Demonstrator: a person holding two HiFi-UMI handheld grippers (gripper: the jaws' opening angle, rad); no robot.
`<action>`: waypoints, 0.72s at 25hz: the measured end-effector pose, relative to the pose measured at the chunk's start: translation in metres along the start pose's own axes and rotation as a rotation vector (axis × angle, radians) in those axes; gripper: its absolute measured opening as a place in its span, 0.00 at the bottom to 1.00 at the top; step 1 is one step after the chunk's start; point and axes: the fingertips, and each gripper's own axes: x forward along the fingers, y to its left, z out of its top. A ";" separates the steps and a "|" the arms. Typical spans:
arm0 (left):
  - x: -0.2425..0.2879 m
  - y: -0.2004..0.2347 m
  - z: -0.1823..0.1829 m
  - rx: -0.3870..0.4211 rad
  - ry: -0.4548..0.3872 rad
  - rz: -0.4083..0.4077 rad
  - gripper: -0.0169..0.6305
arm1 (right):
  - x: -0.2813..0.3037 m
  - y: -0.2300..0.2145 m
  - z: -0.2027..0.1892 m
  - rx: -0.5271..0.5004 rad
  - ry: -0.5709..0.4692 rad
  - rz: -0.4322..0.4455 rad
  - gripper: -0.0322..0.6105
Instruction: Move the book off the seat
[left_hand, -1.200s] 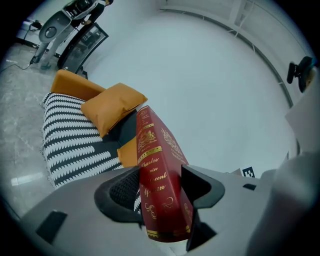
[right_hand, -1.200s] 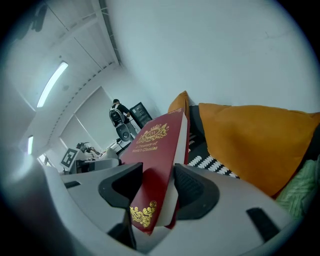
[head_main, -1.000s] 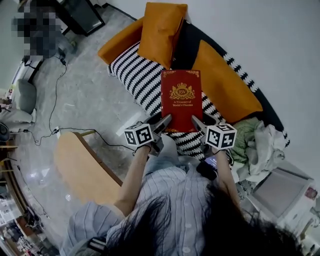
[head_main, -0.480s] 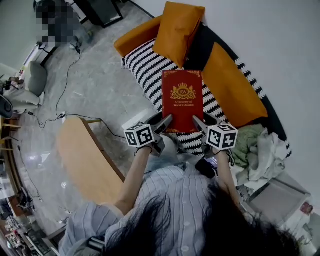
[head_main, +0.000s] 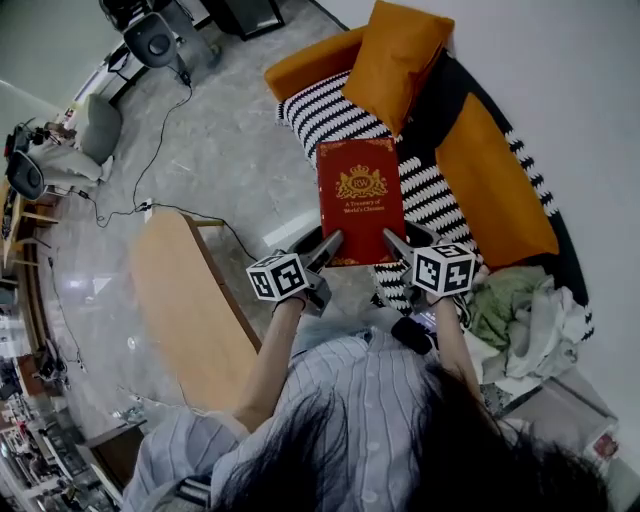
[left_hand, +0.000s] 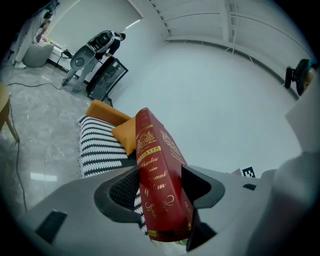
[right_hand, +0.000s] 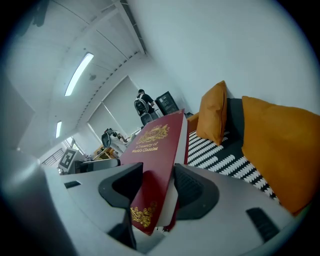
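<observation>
- While both grippers hold it, one red hardcover book with gold lettering (head_main: 360, 195) hangs above the front of the black-and-white striped sofa seat (head_main: 325, 115). Its near edge is toward the person. In the gripper views its far end tilts up and looks clear of the cushion.
- Two grippers are in view. The left gripper (head_main: 328, 243) has its jaws clamped on the book's near left corner, at the spine. The right gripper (head_main: 393, 243) has its jaws clamped on the near right corner, across the cover and page block.
- Two white cubes with square markers show, one per gripper: the left cube (head_main: 277, 275) and the right cube (head_main: 443, 268).
- Three orange padded pieces sit on the sofa: an upright orange pillow (head_main: 405, 55), a long orange bolster (head_main: 305, 65) at the far left end, and a large orange back cushion (head_main: 495, 175).
- One light wooden table (head_main: 190, 310) stands to the person's left on the grey stone floor (head_main: 200, 150).
- One heap of pale crumpled clothes (head_main: 520, 310) lies at the sofa's near right end.
- Hidden or unclear:
  - The person's dark hair (head_main: 420, 450) and striped shirt (head_main: 340, 380) cover the lower part of the head view.
  - The book hides part of the striped seat beneath it.
  - The jaws cover both near corners of the book.
  - In the left gripper view the spine lettering is partly cut off by a jaw.
  - Equipment at the room's far end is too small to identify.
</observation>
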 end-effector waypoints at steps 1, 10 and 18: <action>-0.004 0.003 0.002 -0.004 -0.013 0.011 0.45 | 0.004 0.003 0.001 -0.007 0.009 0.012 0.37; -0.071 0.045 0.028 -0.059 -0.129 0.088 0.45 | 0.057 0.069 -0.006 -0.088 0.113 0.097 0.37; -0.142 0.086 0.037 -0.112 -0.213 0.153 0.45 | 0.098 0.135 -0.026 -0.155 0.197 0.161 0.37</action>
